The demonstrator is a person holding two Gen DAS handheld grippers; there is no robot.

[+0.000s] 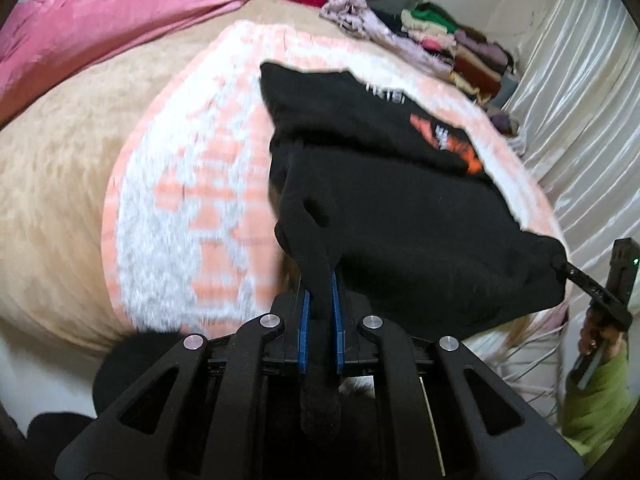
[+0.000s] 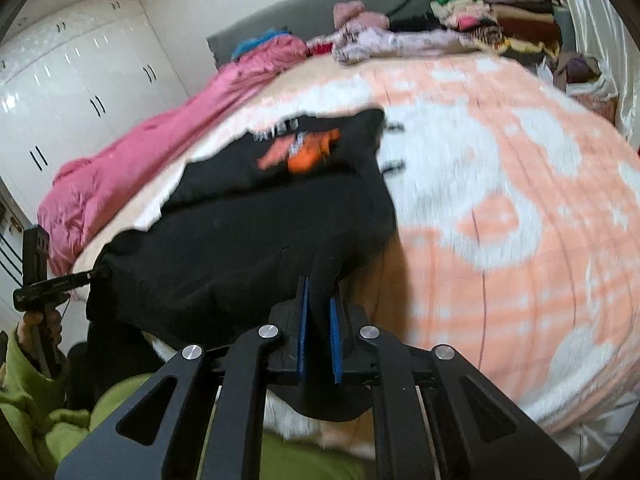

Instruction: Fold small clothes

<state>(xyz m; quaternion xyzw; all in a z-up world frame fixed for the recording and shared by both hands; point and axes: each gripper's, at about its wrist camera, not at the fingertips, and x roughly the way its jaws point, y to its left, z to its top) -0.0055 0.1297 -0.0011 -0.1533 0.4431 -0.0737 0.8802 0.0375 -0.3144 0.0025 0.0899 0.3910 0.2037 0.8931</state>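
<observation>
1. Left hand-held gripper [image 1: 320,300], seen from the left wrist: its blue pads are clamped on a bunched edge of the black cotton garment with an orange print [image 1: 400,208]. The garment hangs above the peach-and-white patterned blanket [image 1: 180,220] on the bed; the right hand-held gripper [image 1: 560,266] pinches its far corner.
2. Right wrist view: the right hand-held gripper [image 2: 320,300] is likewise clamped on the garment's [image 2: 248,240] near edge, left of the blanket [image 2: 500,200]; the left hand-held gripper [image 2: 96,274] grips the opposite corner.
</observation>
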